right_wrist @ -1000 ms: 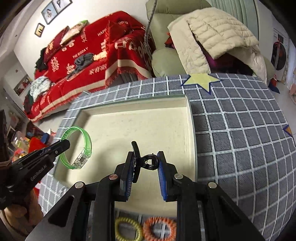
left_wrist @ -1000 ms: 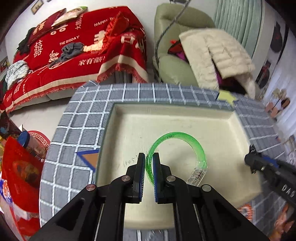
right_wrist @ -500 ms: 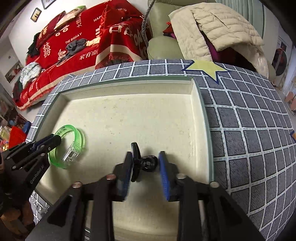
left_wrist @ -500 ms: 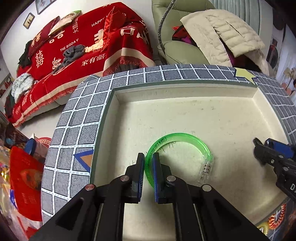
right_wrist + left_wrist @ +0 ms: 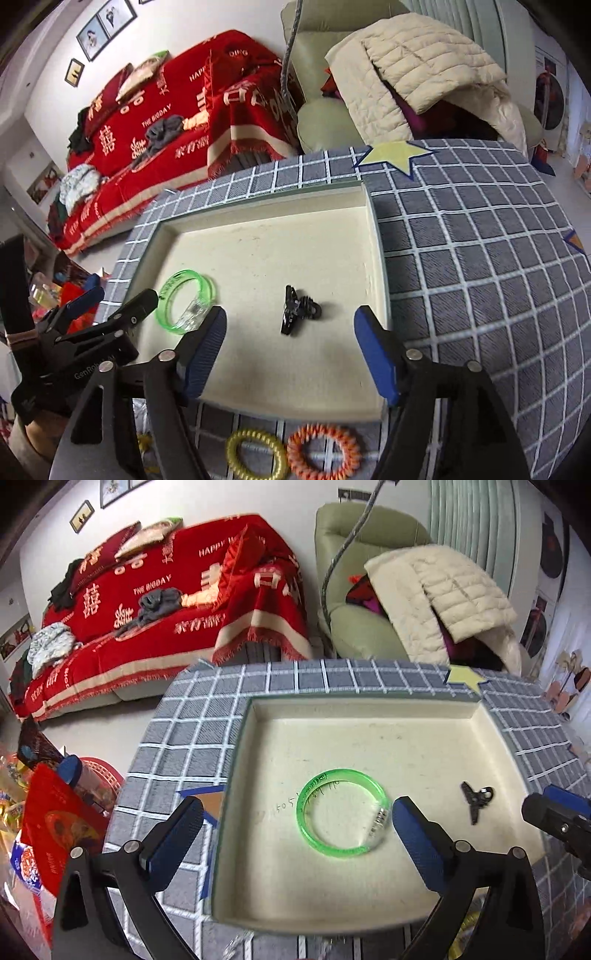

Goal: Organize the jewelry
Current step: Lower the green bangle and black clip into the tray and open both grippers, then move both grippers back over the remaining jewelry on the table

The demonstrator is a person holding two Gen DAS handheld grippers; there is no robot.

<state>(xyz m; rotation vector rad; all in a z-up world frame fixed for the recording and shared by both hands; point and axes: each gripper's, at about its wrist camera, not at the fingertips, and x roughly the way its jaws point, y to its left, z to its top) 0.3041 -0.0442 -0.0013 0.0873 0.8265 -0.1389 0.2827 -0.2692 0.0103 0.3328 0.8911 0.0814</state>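
Observation:
A clear green bangle [image 5: 341, 812] lies flat in the cream tray [image 5: 369, 716]; it also shows in the right wrist view [image 5: 184, 301]. A small black hair clip [image 5: 476, 799] lies in the tray to its right, and it shows in the right wrist view [image 5: 297, 308]. My left gripper [image 5: 297, 830] is open and empty, just above and in front of the bangle. My right gripper [image 5: 290, 347] is open and empty, just in front of the clip. A yellow coil hair tie [image 5: 256, 458] and an orange one [image 5: 323, 452] lie on the cloth before the tray.
The tray [image 5: 266, 206] rests on a grey checked tablecloth [image 5: 480, 266] with a yellow star patch [image 5: 393, 155]. Behind stand a red-covered sofa [image 5: 166, 602] and a green armchair [image 5: 354, 624] with a cream jacket. Red bags [image 5: 55, 823] sit at the left.
Both grippers opened and drew back. The left one let go of the green bangle, the right one let go of the black clip; both now lie in the tray.

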